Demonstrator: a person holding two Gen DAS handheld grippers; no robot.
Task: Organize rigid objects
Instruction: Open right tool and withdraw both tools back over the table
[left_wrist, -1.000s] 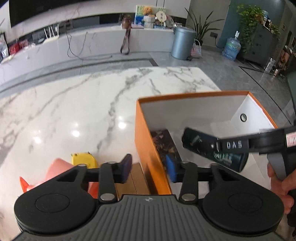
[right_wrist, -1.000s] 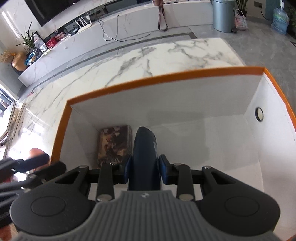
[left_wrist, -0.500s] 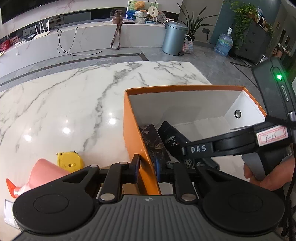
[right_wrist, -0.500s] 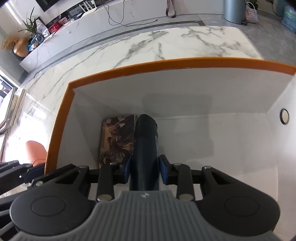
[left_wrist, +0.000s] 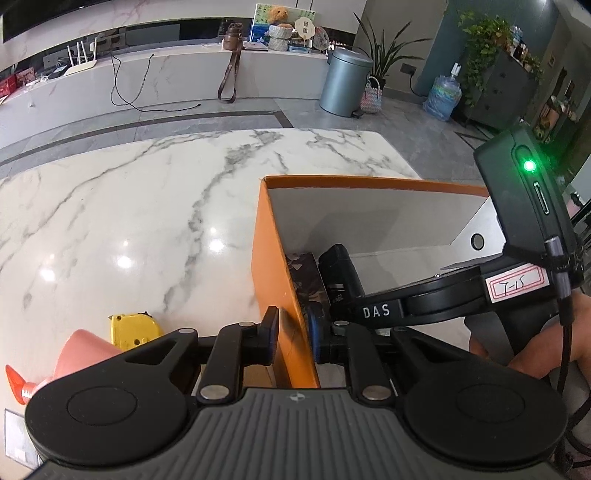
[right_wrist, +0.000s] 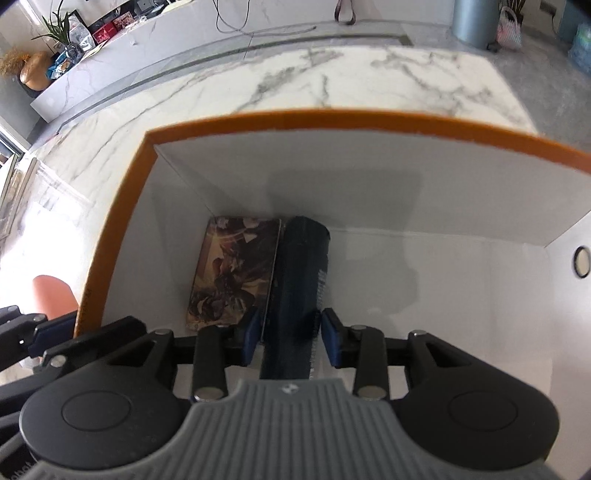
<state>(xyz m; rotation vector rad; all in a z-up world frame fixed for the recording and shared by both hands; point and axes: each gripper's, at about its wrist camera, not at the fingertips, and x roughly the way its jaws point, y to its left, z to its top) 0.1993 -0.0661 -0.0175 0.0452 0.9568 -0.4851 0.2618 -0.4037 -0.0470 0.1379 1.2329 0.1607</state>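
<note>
An orange box (left_wrist: 369, 182) with a white inside stands on the marble table. My left gripper (left_wrist: 292, 338) is shut on the box's left wall, one pad on each side of it. Inside, a dark blue can (right_wrist: 299, 280) lies on the floor beside a flat patterned case (right_wrist: 236, 273). My right gripper (right_wrist: 291, 336) straddles the can's near end. Its jaws are opening and narrow gaps show between pads and can. In the left wrist view the can (left_wrist: 340, 269) and case (left_wrist: 306, 277) lie against the left wall.
A yellow tape measure (left_wrist: 131, 328) and a pink object with an orange tip (left_wrist: 79, 354) lie on the marble table (left_wrist: 147, 221) left of the box. A person's hand (left_wrist: 524, 354) holds the right gripper's handle. The box floor (right_wrist: 443, 295) right of the can is bare.
My left gripper closed onto the box's left wall. The right gripper sank into the box with the can, laid it beside the patterned case, and its jaws have spread slightly.
</note>
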